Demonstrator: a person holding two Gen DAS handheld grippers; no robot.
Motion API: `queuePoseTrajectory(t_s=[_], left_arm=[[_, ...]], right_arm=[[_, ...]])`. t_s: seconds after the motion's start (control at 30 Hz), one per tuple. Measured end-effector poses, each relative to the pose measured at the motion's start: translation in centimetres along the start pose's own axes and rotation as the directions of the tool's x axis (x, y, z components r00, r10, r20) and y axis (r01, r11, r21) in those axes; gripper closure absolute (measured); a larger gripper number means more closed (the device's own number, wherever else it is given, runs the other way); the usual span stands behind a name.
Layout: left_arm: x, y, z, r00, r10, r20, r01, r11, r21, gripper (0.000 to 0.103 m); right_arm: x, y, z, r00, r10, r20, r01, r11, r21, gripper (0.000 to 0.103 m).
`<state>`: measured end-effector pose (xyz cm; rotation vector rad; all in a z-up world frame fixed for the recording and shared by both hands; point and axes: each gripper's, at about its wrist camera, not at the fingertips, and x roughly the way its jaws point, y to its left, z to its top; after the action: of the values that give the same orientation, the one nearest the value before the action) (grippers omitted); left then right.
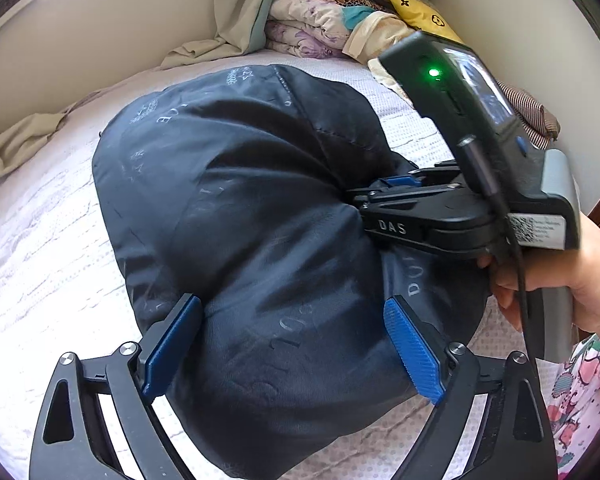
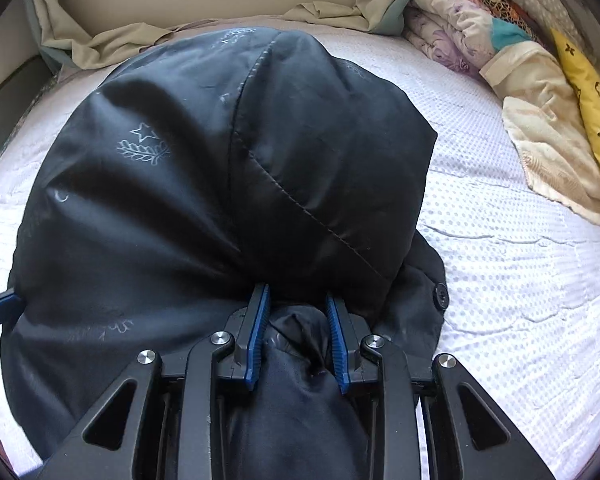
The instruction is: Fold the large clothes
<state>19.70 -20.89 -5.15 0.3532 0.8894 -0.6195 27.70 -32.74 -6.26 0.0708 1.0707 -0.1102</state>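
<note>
Pinching a bunched fold of the dark jacket, the right gripper presses it onto the bed. Left gripper jaws stand spread astride the puffy bundle, not gripping. Risk: the slippery padding may spring open once released.

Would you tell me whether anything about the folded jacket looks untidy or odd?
The dark padded jacket bulges in a puffy mound on the bed, and a buttoned flap pokes out beside the right gripper.
</note>
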Motion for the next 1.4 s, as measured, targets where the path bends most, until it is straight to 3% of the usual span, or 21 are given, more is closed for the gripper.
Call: queuePoseTrajectory(t_s=[0.1, 0.27, 0.33, 0.37, 0.4, 0.5, 0.63, 0.8, 0.9, 0.97, 1.13, 1.23, 1.33, 1.4], left_arm=[[0.2, -0.2, -0.2, 1.0, 0.008, 0.006, -0.008, 1.0, 0.004, 0.007], [0.4, -0.3, -0.6, 1.0, 0.028, 0.001, -0.028, 1.0, 0.014, 0.002], [0.5, 0.0, -0.6, 1.0, 0.023, -0.003, -0.023, 1.0, 0.006, 0.001], [0.5, 0.0, -0.6, 1.0, 0.023, -0.003, -0.023, 1.0, 0.003, 0.001], [0.5, 0.0, -0.6, 1.0, 0.024, -0.004, -0.024, 1.0, -0.002, 0.001], [0.5, 0.3, -0.6, 1.0, 0.017, -0.008, -0.017, 1.0, -0.017, 0.0], [0.5, 0.5, -0.7, 1.0, 0.016, -0.009, -0.016, 1.0, -0.021, 0.0], [-0.2, 0.9, -0.5, 1.0, -0.002, -0.018, 0.001, 0.999, -0.04, 0.0], [-0.9, 2.5, 0.1, 0.999, -0.045, -0.025, 0.042, 0.993, -0.113, 0.001], [-1.7, 4.5, 0.5, 0.995, -0.096, -0.012, 0.092, 0.977, -0.194, 0.001], [-3.7, 11.1, 0.4, 0.982, -0.187, 0.032, 0.185, 0.902, -0.39, 0.001], [-2.7, 14.5, -0.3, 0.957, -0.291, 0.002, 0.257, 0.844, -0.471, 0.001], [-0.8, 14.9, -1.2, 0.94, -0.336, -0.055, 0.263, 0.819, -0.51, 0.001], [0.0, 14.8, -1.9, 0.929, -0.367, -0.051, 0.29, 0.807, -0.515, 0.001]], right_arm=[[0.0, -0.6, 0.5, 0.999, 0.034, -0.005, -0.034, 0.999, 0.031, 0.08], [-3.3, -3.5, 1.2, 0.978, 0.208, 0.027, -0.209, 0.958, 0.195, 0.075], [-5.4, -4.7, 1.1, 0.957, 0.283, 0.065, -0.291, 0.931, 0.221, 0.064], [-6.4, -5.3, 1.0, 0.95, 0.301, 0.078, -0.311, 0.921, 0.237, 0.053], [-7.1, -5.8, 0.9, 0.95, 0.3, 0.086, -0.312, 0.918, 0.245, 0.043], [-8.8, -6.2, 0.8, 0.96, 0.266, 0.087, -0.279, 0.939, 0.202, 0.028], [-6.6, -6.7, 0.2, 0.968, 0.252, 0.007, -0.248, 0.948, 0.199, 0.017], [-1.5, -7.3, -0.6, 0.935, 0.334, -0.114, -0.294, 0.916, 0.272, 0.013], [1.2, -7.9, -1.4, 0.878, 0.461, -0.126, -0.391, 0.845, 0.364, 0.009], [2.1, -8.5, -1.7, 0.848, 0.518, -0.11, -0.44, 0.805, 0.398, 0.007], [2.4, -9.0, -1.8, 0.832, 0.546, -0.099, -0.468, 0.786, 0.403, 0.007], [2.8, -9.2, -1.7, 0.819, 0.566, -0.089, -0.488, 0.771, 0.409, 0.007], [3.4, -9.5, -1.8, 0.805, 0.587, -0.082, -0.51, 0.756, 0.41, 0.007], [3.7, -9.6, -1.8, 0.797, 0.599, -0.074, -0.524, 0.747, 0.409, 0.007]])
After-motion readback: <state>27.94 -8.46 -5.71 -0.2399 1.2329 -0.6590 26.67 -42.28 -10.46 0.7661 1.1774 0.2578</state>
